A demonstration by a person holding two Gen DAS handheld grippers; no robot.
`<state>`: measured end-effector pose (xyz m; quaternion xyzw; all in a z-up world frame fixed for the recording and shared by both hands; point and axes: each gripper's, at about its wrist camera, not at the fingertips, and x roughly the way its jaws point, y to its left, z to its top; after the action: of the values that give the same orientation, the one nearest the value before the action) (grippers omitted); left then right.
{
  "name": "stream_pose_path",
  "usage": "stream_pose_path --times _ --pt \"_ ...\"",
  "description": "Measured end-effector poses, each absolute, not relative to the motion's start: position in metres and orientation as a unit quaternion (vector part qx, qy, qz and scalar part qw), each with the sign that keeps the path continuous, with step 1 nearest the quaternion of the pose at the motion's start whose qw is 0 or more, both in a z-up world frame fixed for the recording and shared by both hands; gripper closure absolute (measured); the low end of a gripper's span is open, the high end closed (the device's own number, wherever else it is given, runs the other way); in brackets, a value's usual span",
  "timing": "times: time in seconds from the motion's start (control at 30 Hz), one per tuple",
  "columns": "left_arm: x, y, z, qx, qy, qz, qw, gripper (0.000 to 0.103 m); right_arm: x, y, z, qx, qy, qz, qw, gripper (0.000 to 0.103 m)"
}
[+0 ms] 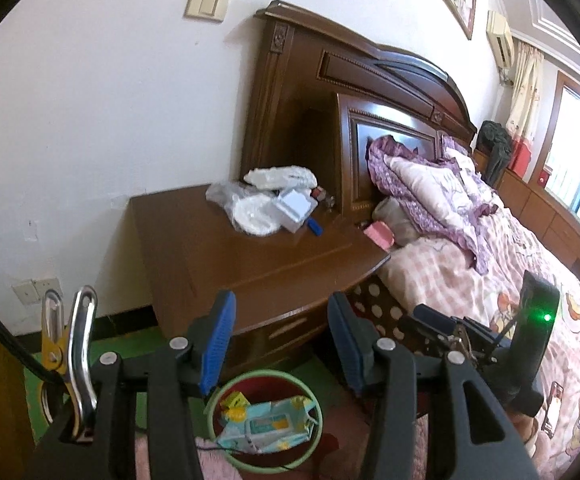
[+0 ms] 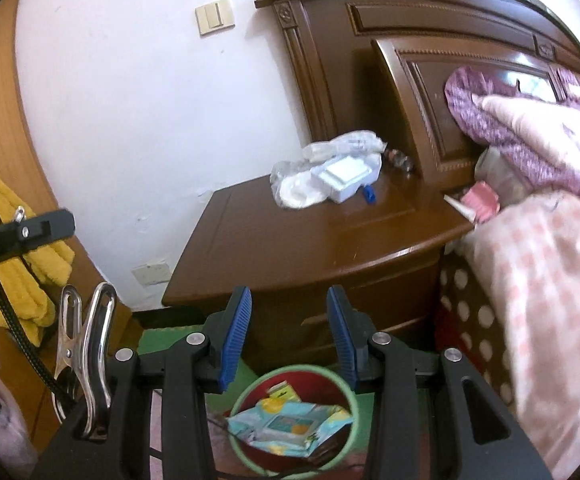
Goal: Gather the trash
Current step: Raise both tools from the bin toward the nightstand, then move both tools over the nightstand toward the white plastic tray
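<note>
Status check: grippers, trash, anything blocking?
Both hand-held grippers, left and right, open, empty. Wipes pack in bin; plastic wrappers on nightstand not yet collected. Nothing blocking.

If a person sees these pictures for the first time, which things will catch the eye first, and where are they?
Probably the green-rimmed trash bin on the floor in front of the nightstand, with a light blue wipes packet lying in it. Next, the heap of clear plastic bags and a white box at the back of the nightstand, near the headboard. Both grippers stand open and empty above the bin.
</note>
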<state>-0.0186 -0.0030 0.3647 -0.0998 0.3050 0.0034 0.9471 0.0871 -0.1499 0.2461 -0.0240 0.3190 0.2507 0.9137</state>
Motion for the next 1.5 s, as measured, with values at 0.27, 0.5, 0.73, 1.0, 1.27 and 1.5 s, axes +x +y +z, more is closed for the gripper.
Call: stream_pose_path --times 0.27,0.5,0.73,1.0,1.27,1.5 --pt "0.024 -0.015 0.368 -0.083 0.31 0.011 0.947 0.051 0.115 -0.145 0.256 -0.047 0.311 0.245 0.917 0.062" --pt "0.066 -0.023 0.357 -0.077 0.314 0.01 0.946 0.051 0.146 -0.145 0.261 -0.045 0.31 0.237 0.919 0.062" --pt "0.118 -0.028 0.333 -0.068 0.315 0.024 0.946 0.051 0.195 -0.148 0.25 -0.046 0.324 0.223 0.918 0.062" --pt "0.17 -0.024 0.298 -0.093 0.337 0.024 0.937 0.051 0.243 -0.143 0.227 -0.057 0.342 0.217 0.912 0.062" --pt "0.204 -0.019 0.267 -0.111 0.339 0.042 0.933 0.051 0.284 -0.128 0.205 -0.094 0.35 0.211 0.908 0.062" --pt "0.219 -0.017 0.24 -0.104 0.359 0.044 0.927 0.051 0.33 -0.122 0.188 -0.124 0.367 0.2 0.9 0.062"
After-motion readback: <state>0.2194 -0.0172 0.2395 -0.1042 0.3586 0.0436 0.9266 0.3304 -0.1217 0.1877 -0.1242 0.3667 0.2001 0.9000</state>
